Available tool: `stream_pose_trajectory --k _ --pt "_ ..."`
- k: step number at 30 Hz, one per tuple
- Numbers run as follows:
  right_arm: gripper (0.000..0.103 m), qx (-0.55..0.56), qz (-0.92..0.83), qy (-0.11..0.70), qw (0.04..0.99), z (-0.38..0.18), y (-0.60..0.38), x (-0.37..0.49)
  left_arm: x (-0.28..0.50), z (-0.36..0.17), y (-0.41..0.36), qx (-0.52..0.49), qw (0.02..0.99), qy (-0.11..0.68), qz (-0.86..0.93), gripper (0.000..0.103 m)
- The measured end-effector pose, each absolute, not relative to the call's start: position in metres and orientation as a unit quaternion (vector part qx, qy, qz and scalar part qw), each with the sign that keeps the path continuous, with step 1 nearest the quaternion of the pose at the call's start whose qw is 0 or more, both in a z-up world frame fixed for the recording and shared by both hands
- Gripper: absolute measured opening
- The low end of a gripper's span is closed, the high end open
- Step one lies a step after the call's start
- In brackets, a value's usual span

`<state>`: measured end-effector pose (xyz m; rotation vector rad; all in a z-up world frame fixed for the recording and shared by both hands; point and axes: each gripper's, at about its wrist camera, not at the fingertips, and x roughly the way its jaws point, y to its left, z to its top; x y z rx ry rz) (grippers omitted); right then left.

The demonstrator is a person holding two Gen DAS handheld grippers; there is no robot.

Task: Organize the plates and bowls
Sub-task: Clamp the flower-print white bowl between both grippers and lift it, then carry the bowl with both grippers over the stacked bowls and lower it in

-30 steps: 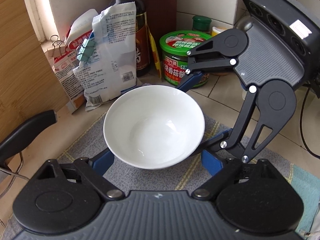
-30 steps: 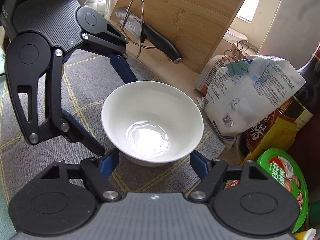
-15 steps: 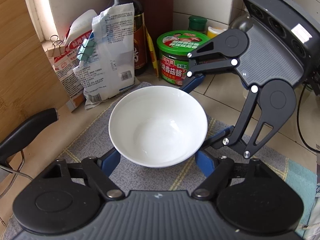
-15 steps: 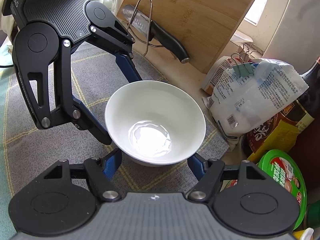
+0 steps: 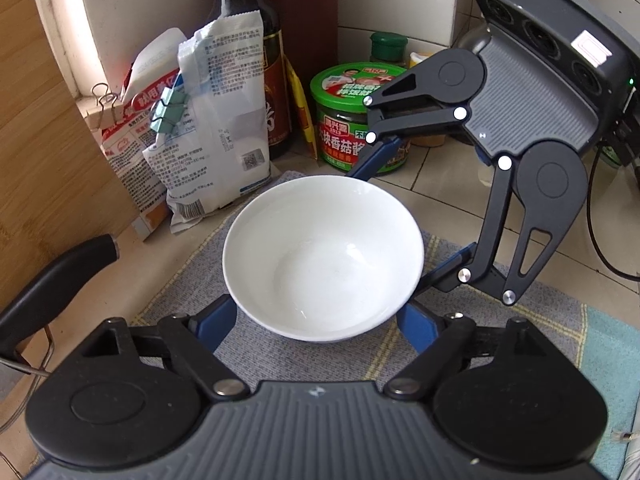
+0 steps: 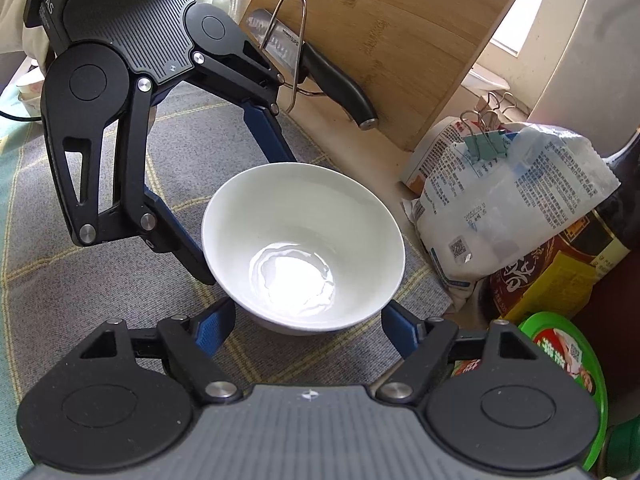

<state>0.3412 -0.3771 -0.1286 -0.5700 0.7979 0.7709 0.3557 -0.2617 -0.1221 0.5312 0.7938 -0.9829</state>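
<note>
Bags, bottle, jar crowd far side w/ knife – mat free.

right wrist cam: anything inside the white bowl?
No. The white bowl shows only a bare, glossy white inside with a bright glare at its bottom, and nothing lies in it.

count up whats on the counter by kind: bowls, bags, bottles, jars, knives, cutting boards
bowl: 1
clipped bags: 2
dark bottle: 1
green-lid jars: 2
knife: 1
cutting board: 1
total: 8
</note>
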Motion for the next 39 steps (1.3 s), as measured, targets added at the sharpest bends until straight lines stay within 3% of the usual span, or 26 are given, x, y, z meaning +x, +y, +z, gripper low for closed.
stream_pose_trajectory --k 22,39 --pt "0.082 -0.259 0.374 0.352 0.818 -0.094 -0.356 0.298 0.304 -0.084 -0.234 0.253 0.799 0.348 -0.42 0.086" --pt "0.082 -0.302 0.41 0.312 0.802 -0.057 -0.251 0.236 0.225 -0.049 -0.134 0.238 0.832 0.347 -0.361 0.086"
